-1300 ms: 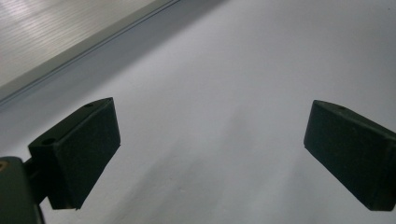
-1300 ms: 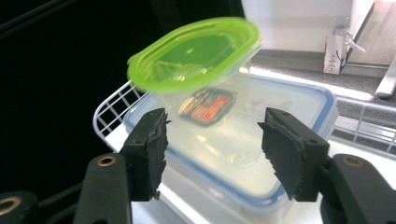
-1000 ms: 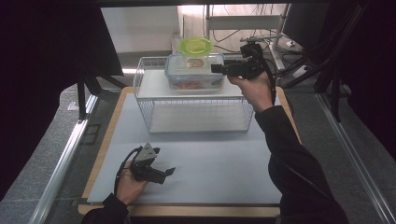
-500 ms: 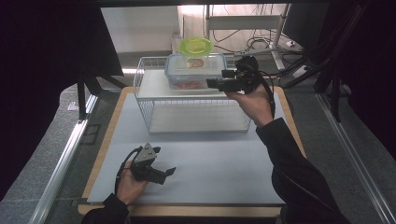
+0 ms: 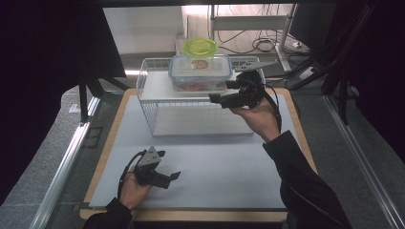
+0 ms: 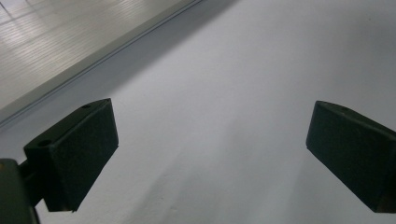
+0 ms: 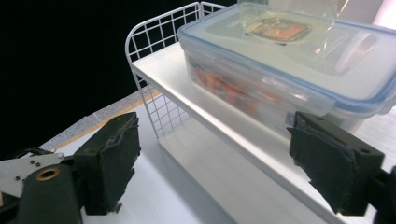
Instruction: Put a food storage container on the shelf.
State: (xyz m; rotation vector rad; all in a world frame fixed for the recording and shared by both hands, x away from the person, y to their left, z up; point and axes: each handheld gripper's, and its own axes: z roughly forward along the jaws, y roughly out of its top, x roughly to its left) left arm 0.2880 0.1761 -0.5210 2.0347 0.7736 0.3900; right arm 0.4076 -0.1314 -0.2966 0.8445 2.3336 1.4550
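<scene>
One white wire rack [image 5: 157, 102] stands at the far middle of the grey mat [image 5: 210, 167]. On its top shelf sits one clear lidded container [image 5: 200, 72] with a blue seal and reddish contents; one green bowl-like item [image 5: 200, 46] rests on its lid. Two grippers counted. Right gripper [image 5: 216, 98] is held just beside the container's right near corner, jaws apart and just been opening, nothing between the pads, not touching the box. Left gripper [image 5: 173, 177] rests near-left on the mat, jaws wide apart, holding nothing.
</scene>
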